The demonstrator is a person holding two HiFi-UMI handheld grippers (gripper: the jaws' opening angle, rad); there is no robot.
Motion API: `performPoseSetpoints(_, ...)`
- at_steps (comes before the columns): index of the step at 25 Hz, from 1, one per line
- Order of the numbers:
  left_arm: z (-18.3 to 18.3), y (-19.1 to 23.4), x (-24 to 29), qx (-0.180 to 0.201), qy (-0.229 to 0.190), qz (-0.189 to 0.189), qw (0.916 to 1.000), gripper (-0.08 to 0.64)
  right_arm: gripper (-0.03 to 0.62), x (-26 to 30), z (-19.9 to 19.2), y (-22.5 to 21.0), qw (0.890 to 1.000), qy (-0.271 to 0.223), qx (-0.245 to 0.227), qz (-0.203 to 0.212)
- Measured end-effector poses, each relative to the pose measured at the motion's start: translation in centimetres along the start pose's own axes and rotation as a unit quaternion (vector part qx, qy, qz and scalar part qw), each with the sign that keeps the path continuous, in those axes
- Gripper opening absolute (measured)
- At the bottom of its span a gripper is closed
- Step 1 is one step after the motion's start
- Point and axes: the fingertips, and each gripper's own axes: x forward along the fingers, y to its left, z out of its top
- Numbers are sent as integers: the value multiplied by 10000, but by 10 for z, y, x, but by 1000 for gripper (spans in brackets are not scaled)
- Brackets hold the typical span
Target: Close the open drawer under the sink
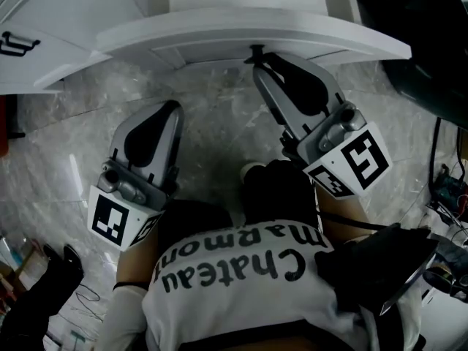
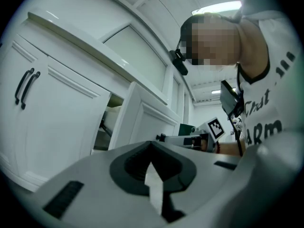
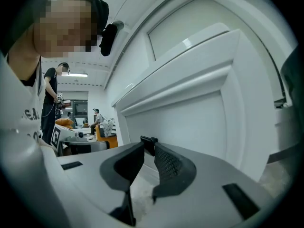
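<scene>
The white vanity cabinet (image 2: 61,118) is taking up most of the scene, and the drawer (image 3: 190,113) is standing pulled out from it, its panelled front projecting toward the person and a dark gap into the interior showing just behind that front in the left gripper view. Judging by its looks, the drawer is behaving as a rigid, fairly light box on runners, likely sliding in with a steady level push; its painted face looks smooth and slippery, so the small dark knob (image 3: 148,141) at the middle of the front, or a flat press on the panel beside it, is looking like the better purchase. The right gripper (image 3: 148,147) is pointing level at the drawer front, its jaws drawn partway in and apparently pinching that knob between their tips. The left gripper (image 1: 173,108) is hanging well back from the drawer front and to the left of the knob, above the marbled floor (image 1: 219,123), its jaws brought together at the tips with nothing between them and touching nothing.
</scene>
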Motion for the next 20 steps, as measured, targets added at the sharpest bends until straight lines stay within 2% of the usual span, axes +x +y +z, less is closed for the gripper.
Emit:
performPoseSetpoints(4, -7, 6, 1, 10, 168, 19, 9999, 8, 71, 0, 0, -1, 9998, -103, -57, -133)
performPoseSetpoints(8, -9, 6, -5, -155, 476, 65, 9987, 8, 71, -1, -1, -2, 9997, 51, 35, -257)
performPoseSetpoints(15, 10, -4, -22, -34, 338, 73, 9994, 8, 69, 0, 5, 1, 9979, 282, -204, -555)
performPoseSetpoints(20, 17, -2, -29, 83, 233, 167, 9996, 8, 71, 6, 3, -5, 9972, 281, 15, -687)
